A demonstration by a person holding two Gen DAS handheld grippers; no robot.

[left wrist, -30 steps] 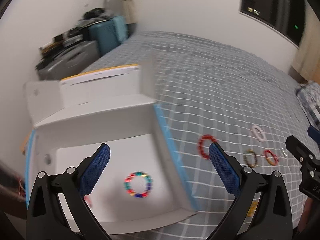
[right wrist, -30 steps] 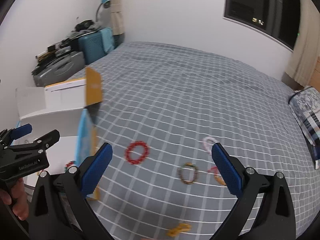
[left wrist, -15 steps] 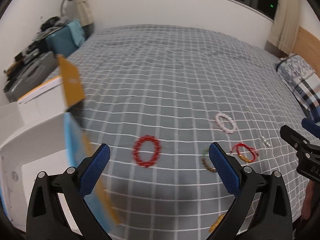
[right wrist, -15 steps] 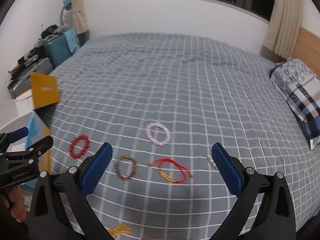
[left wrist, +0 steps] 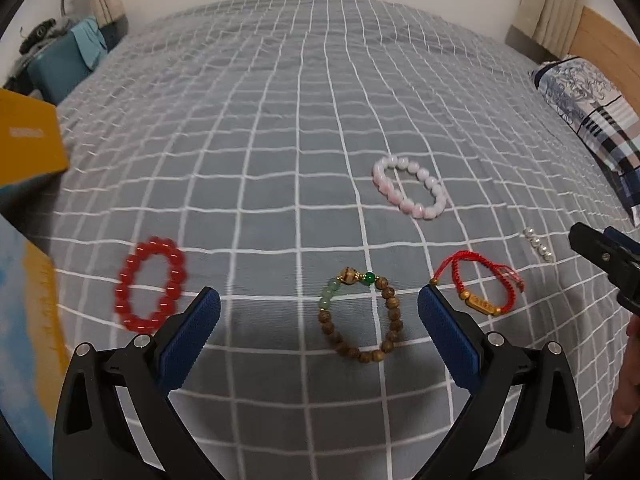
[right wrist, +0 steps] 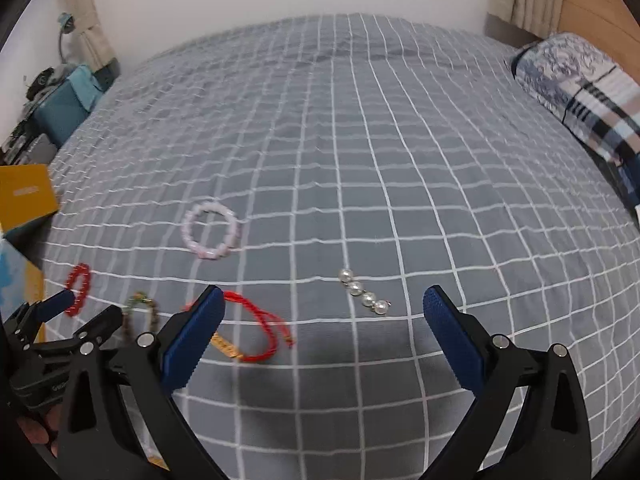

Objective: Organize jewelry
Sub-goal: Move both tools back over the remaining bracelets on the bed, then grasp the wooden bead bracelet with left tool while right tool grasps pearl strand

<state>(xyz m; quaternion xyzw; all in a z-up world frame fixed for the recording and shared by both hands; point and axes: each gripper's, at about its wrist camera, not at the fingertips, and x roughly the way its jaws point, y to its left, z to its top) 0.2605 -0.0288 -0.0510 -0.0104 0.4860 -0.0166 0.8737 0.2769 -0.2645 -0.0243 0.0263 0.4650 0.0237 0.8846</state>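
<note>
Jewelry lies on a grey checked bedspread [left wrist: 304,128]. In the left wrist view: a red bead bracelet [left wrist: 150,284], a brown wooden bead bracelet [left wrist: 360,316], a red cord bracelet [left wrist: 478,288], a pink bead bracelet [left wrist: 410,192] and a short pearl string [left wrist: 538,244]. My left gripper [left wrist: 319,316] is open and empty, its jaws either side of the wooden bracelet, above it. My right gripper [right wrist: 322,320] is open and empty, near the pearl string [right wrist: 364,297] and the red cord bracelet [right wrist: 256,332]. The pink bracelet [right wrist: 211,234] lies further off.
The box [left wrist: 28,272] with a yellow flap stands at the left edge of the bed. A patterned pillow [left wrist: 592,116] lies at the right. A blue suitcase [left wrist: 60,68] and clutter stand beyond the bed's far left. The right gripper shows at the left view's right edge [left wrist: 608,264].
Both grippers have swung right, away from the box toward the loose jewelry. The box interior with the multicoloured bracelet has left the view. Both stay open.
</note>
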